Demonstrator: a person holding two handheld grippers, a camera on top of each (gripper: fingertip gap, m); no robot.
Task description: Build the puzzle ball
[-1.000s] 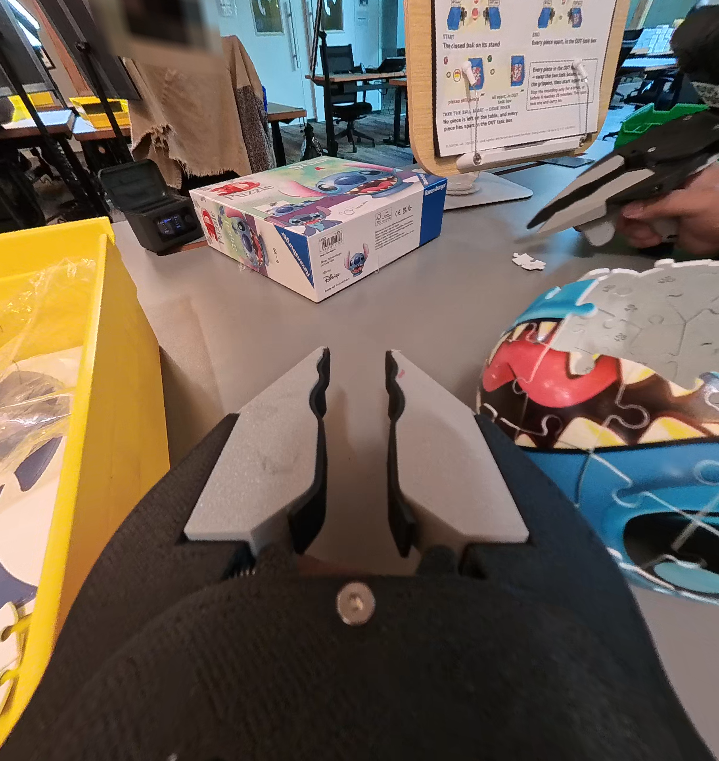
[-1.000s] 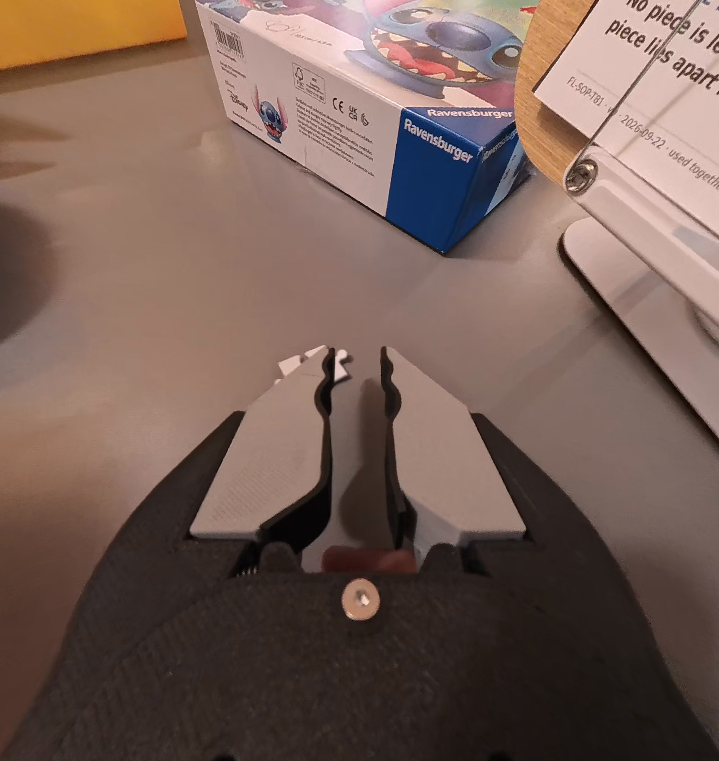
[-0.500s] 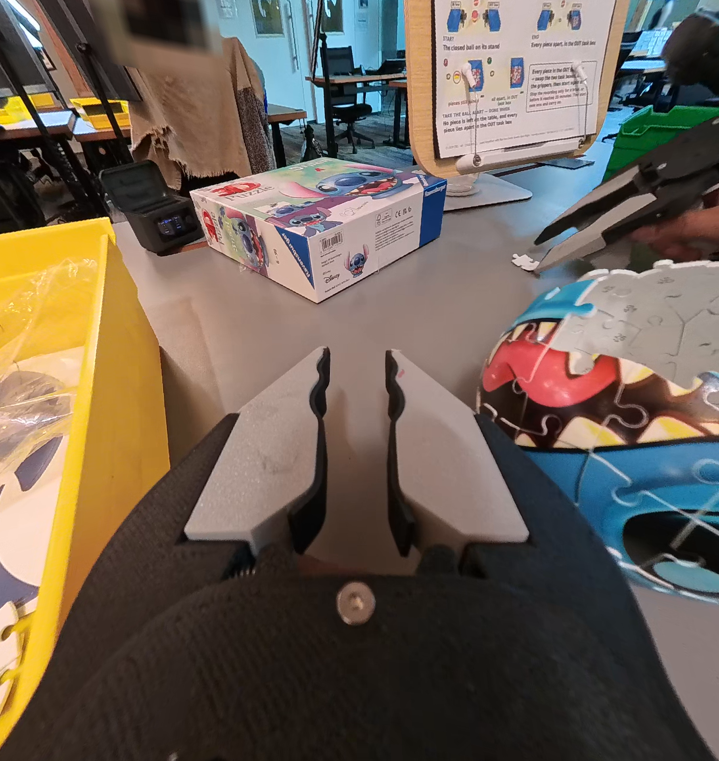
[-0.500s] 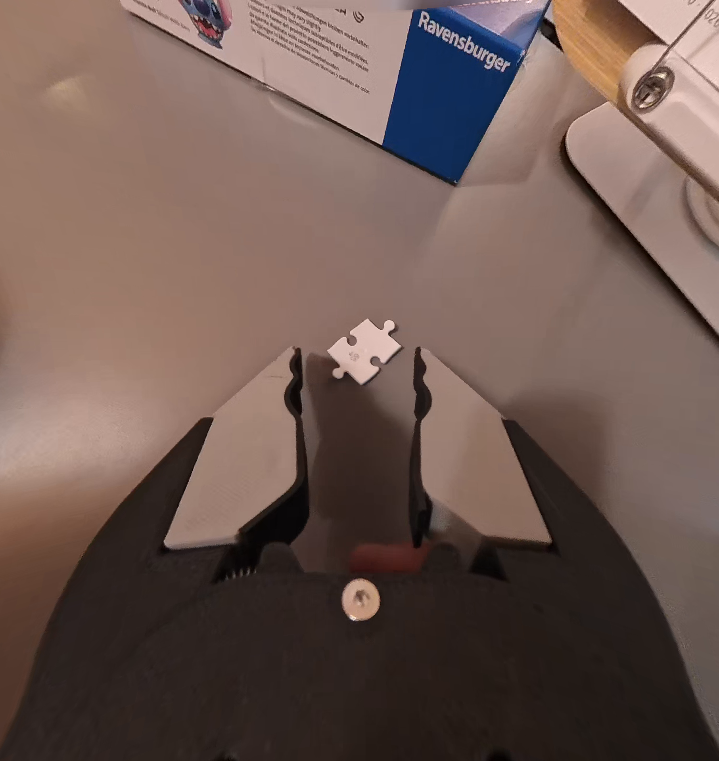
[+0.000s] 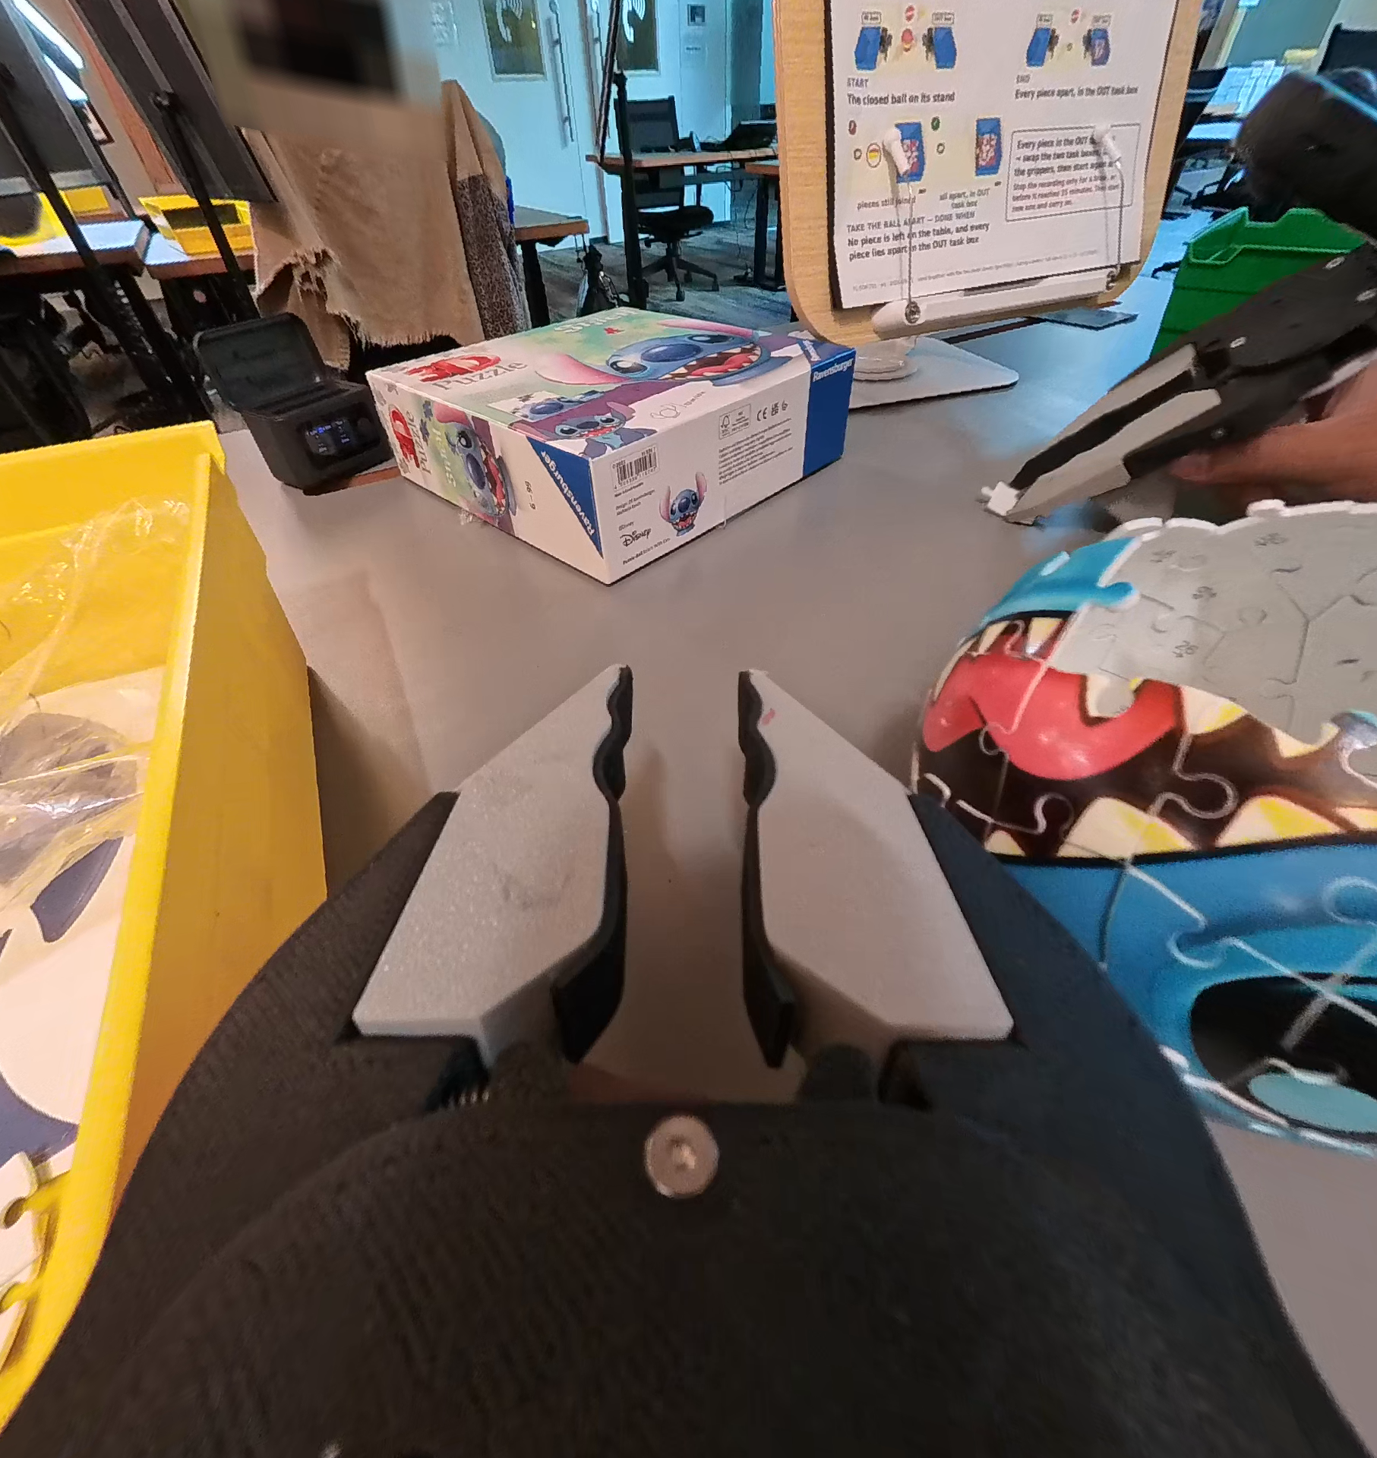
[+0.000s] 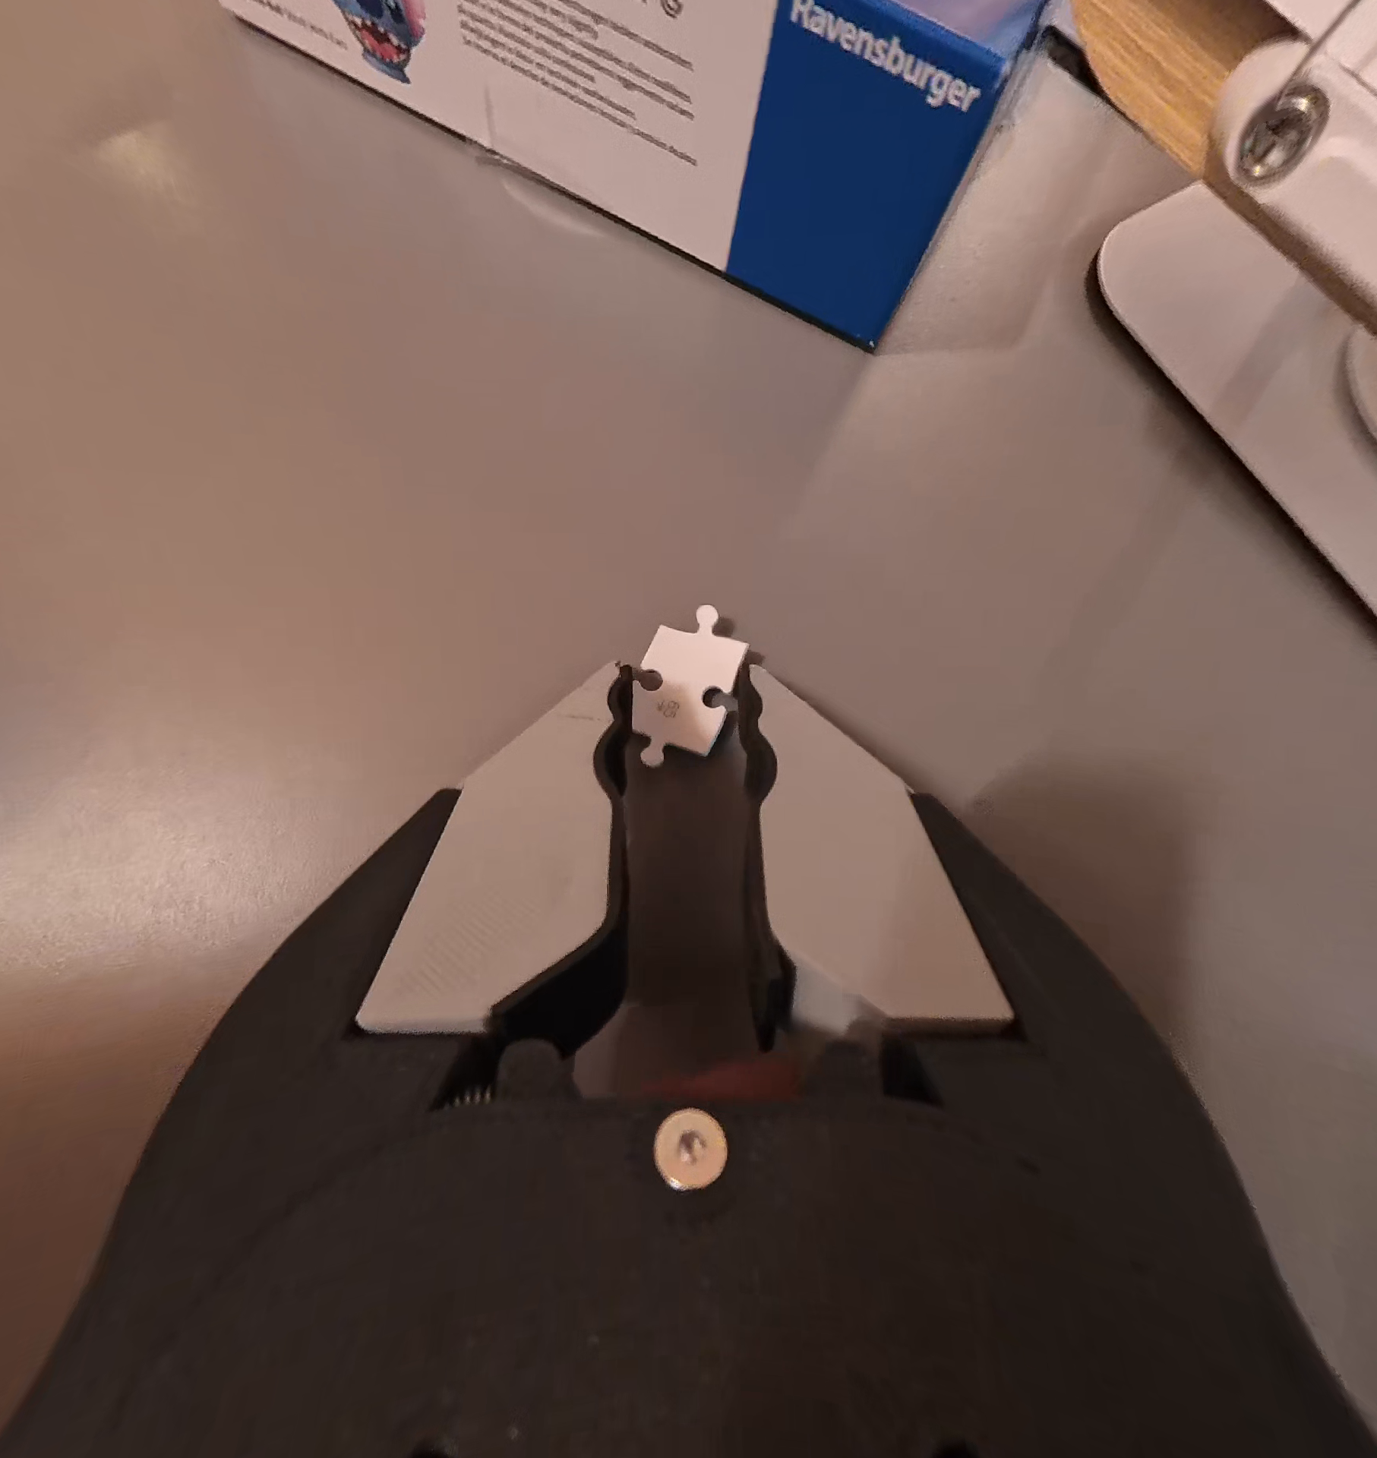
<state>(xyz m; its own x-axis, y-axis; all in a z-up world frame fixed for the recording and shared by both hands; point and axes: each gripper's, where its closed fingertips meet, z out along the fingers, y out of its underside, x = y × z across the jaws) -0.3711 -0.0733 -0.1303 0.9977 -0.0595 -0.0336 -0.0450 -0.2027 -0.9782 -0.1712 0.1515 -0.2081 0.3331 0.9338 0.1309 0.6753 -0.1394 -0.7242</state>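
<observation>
Underneath everything lay a smooth grey tabletop (image 5: pixel 511 631), set in an open office with desks and black chairs far back at 12 o'clock. A yellow plastic bin (image 5: pixel 196 710) holding crinkled clear wrap stood at 9 o'clock of the left gripper (image 5: pixel 685 694), whose jaws were spread with nothing between them. At 3 o'clock sat the half-built blue puzzle ball with a red tongue and teeth (image 5: pixel 1143 789), its far side cut off by the frame edge. A white and blue cardboard puzzle box (image 5: pixel 614 442) lay at 12 o'clock, with a wooden-edged instruction board on a white stand (image 5: pixel 977 158) behind it at 1 o'clock. The right gripper (image 6: pixel 685 694) had its jaws pinching a small white puzzle piece (image 6: pixel 685 694) at their tips, low over the tabletop; whether the piece touched the surface could not be told. A blurred patch covered the upper left of the left wrist view.
</observation>
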